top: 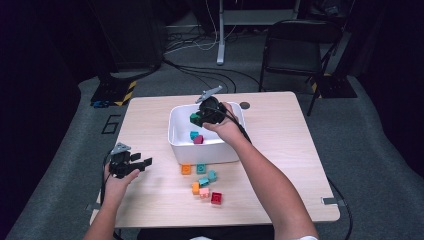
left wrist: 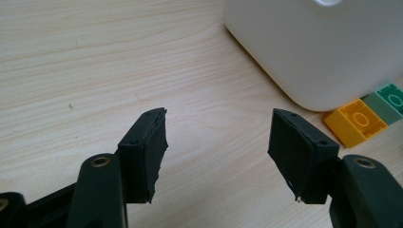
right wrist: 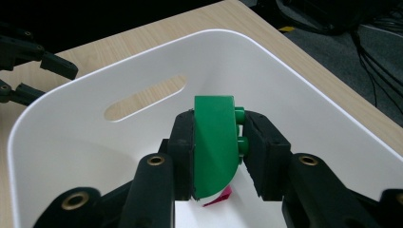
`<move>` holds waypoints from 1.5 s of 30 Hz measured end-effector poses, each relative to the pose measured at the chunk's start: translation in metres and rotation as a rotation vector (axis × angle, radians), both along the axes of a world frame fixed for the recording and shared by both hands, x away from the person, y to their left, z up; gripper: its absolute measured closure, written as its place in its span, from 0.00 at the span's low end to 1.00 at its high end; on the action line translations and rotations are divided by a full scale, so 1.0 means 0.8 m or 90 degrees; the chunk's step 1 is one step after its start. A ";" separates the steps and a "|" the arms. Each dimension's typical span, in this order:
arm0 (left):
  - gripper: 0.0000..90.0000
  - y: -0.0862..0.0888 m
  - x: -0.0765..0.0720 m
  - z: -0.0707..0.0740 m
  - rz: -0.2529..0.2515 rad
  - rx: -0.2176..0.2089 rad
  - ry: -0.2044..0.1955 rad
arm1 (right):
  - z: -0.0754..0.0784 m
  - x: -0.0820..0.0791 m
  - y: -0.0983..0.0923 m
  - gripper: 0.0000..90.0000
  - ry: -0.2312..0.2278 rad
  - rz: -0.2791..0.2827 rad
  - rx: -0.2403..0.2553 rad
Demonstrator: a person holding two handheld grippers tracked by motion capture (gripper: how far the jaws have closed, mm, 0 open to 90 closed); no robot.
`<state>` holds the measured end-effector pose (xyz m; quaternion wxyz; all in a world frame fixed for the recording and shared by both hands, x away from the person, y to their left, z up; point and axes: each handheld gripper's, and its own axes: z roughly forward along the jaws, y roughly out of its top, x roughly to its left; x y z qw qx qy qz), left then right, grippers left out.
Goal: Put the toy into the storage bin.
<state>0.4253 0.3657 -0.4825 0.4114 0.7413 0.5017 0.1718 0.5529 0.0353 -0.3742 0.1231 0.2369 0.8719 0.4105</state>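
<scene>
My right gripper (top: 197, 119) (right wrist: 216, 142) hangs over the inside of the white bin (top: 176, 131) (right wrist: 285, 80) and is shut on a green brick (top: 194, 119) (right wrist: 215, 142) with a rounded edge. On the bin's floor lie a teal brick (top: 194, 134) and a magenta brick (top: 199, 139) (right wrist: 217, 196). My left gripper (top: 142, 163) (left wrist: 216, 152) rests low at the table's left, open, with bare wood between its jaws. Loose bricks lie in front of the bin: orange (top: 186, 169) (left wrist: 355, 121), green (top: 201, 168) (left wrist: 390, 100), teal (top: 207, 178), pink (top: 204, 192) and red (top: 216, 198).
The wooden table (top: 280, 145) has free surface to the right and left of the bin. A black folding chair (top: 295, 45) stands beyond the far edge, with cables on the grey floor. A small dark disc (top: 244, 105) sits behind the bin.
</scene>
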 end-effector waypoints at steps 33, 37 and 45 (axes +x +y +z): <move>0.42 0.000 0.000 0.001 0.000 0.002 0.000 | 0.042 -0.053 -0.027 0.56 -0.022 0.031 0.012; 0.42 -0.001 0.000 0.000 0.000 0.003 0.001 | 0.043 -0.072 -0.034 0.55 -0.027 0.047 0.014; 0.42 -0.001 0.000 -0.001 0.001 0.001 -0.002 | 0.036 -0.102 -0.046 0.56 -0.025 0.040 0.027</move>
